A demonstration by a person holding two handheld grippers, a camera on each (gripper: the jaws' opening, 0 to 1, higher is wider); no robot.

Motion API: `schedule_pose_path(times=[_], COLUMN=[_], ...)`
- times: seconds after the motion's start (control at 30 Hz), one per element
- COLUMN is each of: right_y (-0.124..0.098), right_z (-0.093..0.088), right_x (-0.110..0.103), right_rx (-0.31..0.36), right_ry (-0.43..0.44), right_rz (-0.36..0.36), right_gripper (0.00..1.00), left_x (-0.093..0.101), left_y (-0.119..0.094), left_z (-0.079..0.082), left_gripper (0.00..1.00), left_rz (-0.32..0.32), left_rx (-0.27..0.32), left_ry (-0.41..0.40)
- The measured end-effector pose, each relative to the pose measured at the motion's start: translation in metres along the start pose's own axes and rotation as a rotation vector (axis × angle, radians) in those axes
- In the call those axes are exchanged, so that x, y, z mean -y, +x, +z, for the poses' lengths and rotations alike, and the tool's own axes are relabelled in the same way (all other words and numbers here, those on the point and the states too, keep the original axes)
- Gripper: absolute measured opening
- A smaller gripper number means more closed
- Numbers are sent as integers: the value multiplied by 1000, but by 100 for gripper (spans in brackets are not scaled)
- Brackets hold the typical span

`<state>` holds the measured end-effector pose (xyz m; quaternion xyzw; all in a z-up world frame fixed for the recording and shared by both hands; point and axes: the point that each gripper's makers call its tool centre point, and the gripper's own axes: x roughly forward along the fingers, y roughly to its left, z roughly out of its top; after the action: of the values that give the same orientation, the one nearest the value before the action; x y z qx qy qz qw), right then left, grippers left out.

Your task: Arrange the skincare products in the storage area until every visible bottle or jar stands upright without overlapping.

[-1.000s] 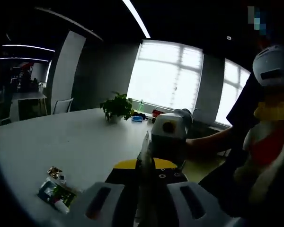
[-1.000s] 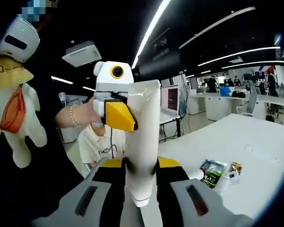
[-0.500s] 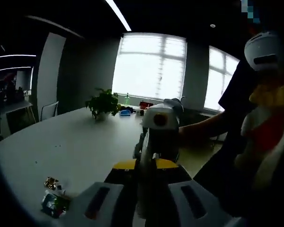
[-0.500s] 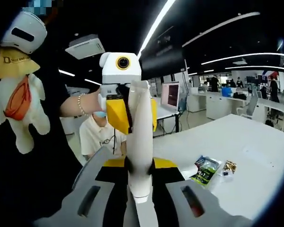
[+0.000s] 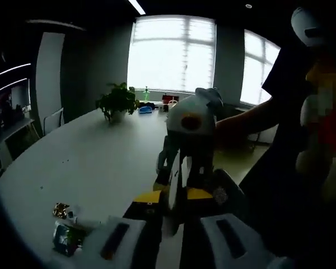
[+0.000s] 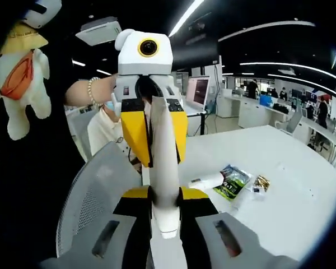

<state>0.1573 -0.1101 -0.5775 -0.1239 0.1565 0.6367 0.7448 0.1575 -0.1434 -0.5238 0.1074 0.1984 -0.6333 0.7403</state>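
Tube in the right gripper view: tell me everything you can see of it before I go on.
The tube is white, smooth plastic, long and slim, with a rounded cap end nearest the camera. It is held in the air above the table, running straight away from the lens. The right hand-held gripper clamps its near end, and the left hand-held gripper has its yellow jaws on either side of the far end. No label is readable.

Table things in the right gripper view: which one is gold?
The small shiny wrapper at the far end of the row. The packet beside it is green, and the tube is white.
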Motion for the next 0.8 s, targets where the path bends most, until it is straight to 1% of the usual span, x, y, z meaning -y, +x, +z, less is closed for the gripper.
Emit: schedule_pose_path(times=[0.1,0.37,0.5,0.67,0.8], right_y=[1,2,3,6,8], right_z=[-13,-39,-52,-62,-69], right_x=[3,15,23,30,35], right_rx=[-21,-61,-90,-103,-114], right_ry=[10,32,36,53,62], right_rz=[-15,-38,-38,-38,-33], right_gripper=[17,17,17,17,17], left_x=[-3,-13,-18,-27,-31], left_y=[9,31,39,46,51], left_z=[-9,-27,-33,-41,-46], left_gripper=[11,12,12,13,13], left_rz=[-5,-9,-11,-13,-21], left_rx=[-30,-97,-114,-125,-140], left_ry=[-5,0,-7,-35,-40])
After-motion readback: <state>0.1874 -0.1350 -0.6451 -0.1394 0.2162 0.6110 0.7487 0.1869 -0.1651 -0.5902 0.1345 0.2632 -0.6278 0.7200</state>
